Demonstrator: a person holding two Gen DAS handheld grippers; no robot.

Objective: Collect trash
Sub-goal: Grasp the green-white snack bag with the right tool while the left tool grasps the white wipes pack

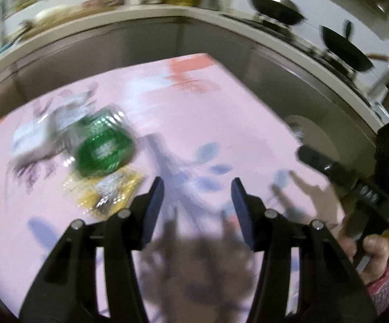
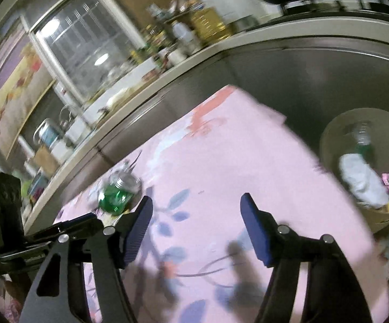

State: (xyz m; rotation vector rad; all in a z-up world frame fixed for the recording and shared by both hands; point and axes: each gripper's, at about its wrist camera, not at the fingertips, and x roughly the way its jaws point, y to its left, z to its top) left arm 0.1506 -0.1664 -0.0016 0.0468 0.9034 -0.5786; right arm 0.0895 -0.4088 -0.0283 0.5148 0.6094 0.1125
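A crushed green plastic bottle [image 1: 104, 148] [image 2: 117, 193] lies on the pink flowered tablecloth [image 1: 221, 113]. A yellow wrapper [image 1: 108, 193] sits just in front of the bottle and pale clear packaging [image 1: 46, 129] lies behind it. My left gripper [image 1: 197, 185] hangs open above the cloth, to the right of the wrapper, with nothing between its fingers. My right gripper [image 2: 196, 199] is open and empty too, with the bottle off to its left. A round bin [image 2: 329, 140] past the table's right edge holds a white wad, a bottle and pink and yellow wrappers.
Grey cabinets under a pale counter [image 1: 167, 16] wrap around the far side of the table. Two black woks [image 1: 275, 5] stand on the stove at the right. Bottles and jars [image 2: 183, 32] crowd the counter. A hand [image 1: 374, 250] holds the other tool at the right edge.
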